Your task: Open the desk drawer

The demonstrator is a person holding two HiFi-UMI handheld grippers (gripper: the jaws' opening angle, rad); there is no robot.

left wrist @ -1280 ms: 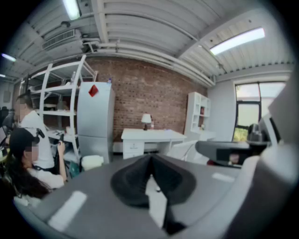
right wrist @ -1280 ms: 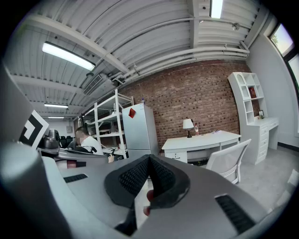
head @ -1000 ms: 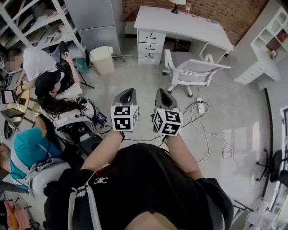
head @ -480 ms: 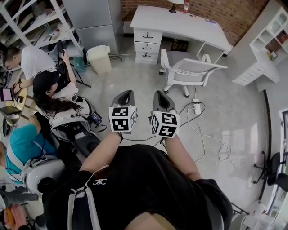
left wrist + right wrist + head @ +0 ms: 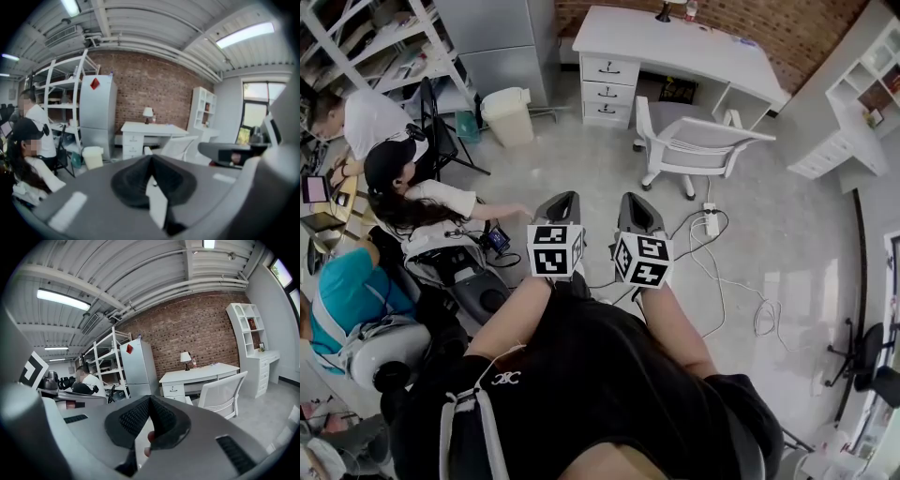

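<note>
The white desk [image 5: 675, 45] stands against the brick wall at the far end of the room. Its stack of three drawers [image 5: 609, 89] sits under its left end, all closed. I hold both grippers side by side in front of my chest, well short of the desk. My left gripper [image 5: 565, 199] and right gripper [image 5: 636, 201] both point toward it, jaws pressed together on nothing. The left gripper view shows its gripper [image 5: 151, 160] with the drawers [image 5: 133, 146] far beyond it. The right gripper view shows its gripper [image 5: 150, 401] and the drawers [image 5: 174, 391] likewise distant.
A white swivel chair [image 5: 698, 141] stands before the desk's knee space. A cream bin [image 5: 508, 114] and a grey cabinet [image 5: 502, 37] are left of the drawers. Several seated people [image 5: 403, 202] fill the left side. A power strip and cables [image 5: 712, 234] lie on the floor to the right.
The desk, chair and bin have shifted in the head view as I move forward, both grippers staying shut and level. A seated person at left has stretched an arm out.
</note>
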